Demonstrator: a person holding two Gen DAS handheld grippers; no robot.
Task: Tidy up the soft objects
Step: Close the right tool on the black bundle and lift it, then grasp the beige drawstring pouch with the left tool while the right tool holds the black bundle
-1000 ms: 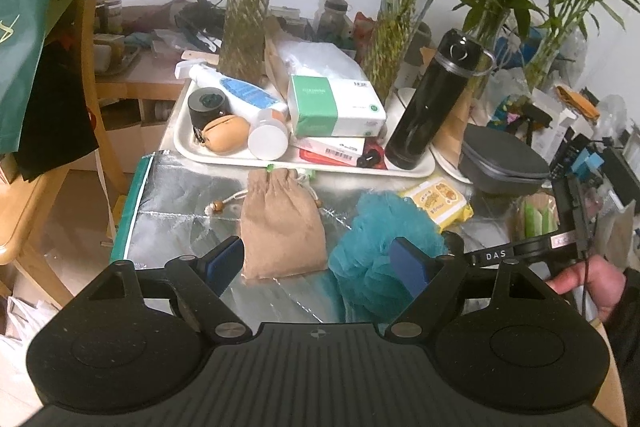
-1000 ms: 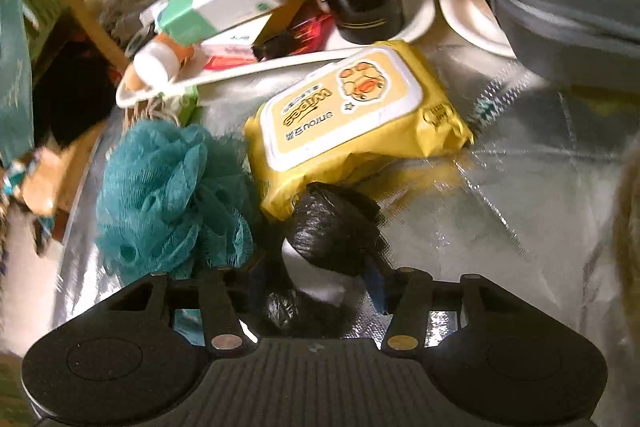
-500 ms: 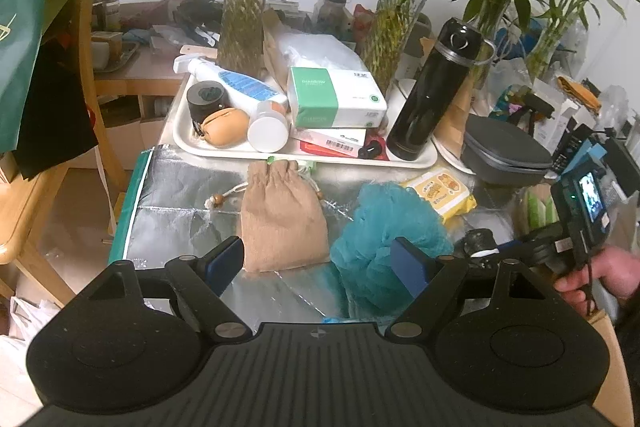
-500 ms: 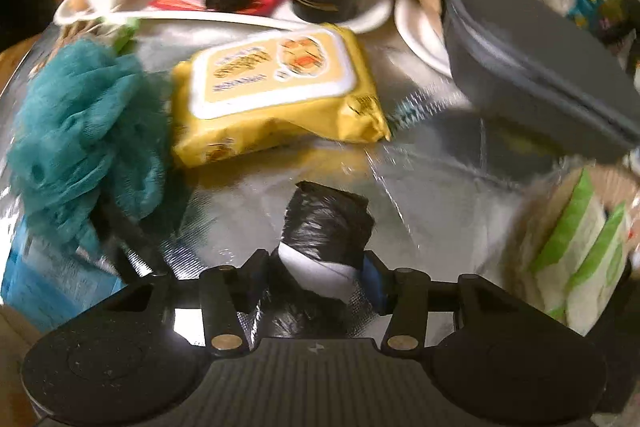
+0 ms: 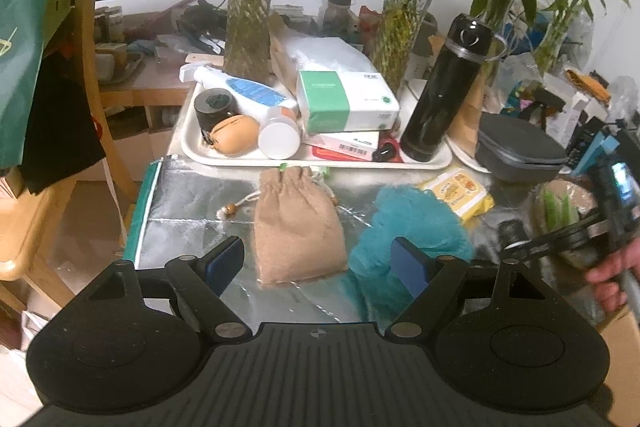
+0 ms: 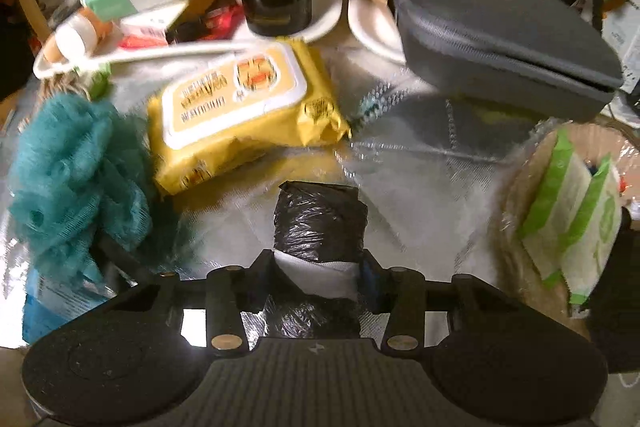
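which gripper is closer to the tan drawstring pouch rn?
Left. The left gripper hovers open right over the tan drawstring pouch; the right gripper, closing on a black bag roll, is beyond the teal loofah.

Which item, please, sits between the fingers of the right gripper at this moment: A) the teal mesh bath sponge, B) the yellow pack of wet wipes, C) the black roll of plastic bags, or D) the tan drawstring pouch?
C: in the right wrist view the black roll of plastic bags stands between the fingers of the right gripper, whose jaws are closing on it.
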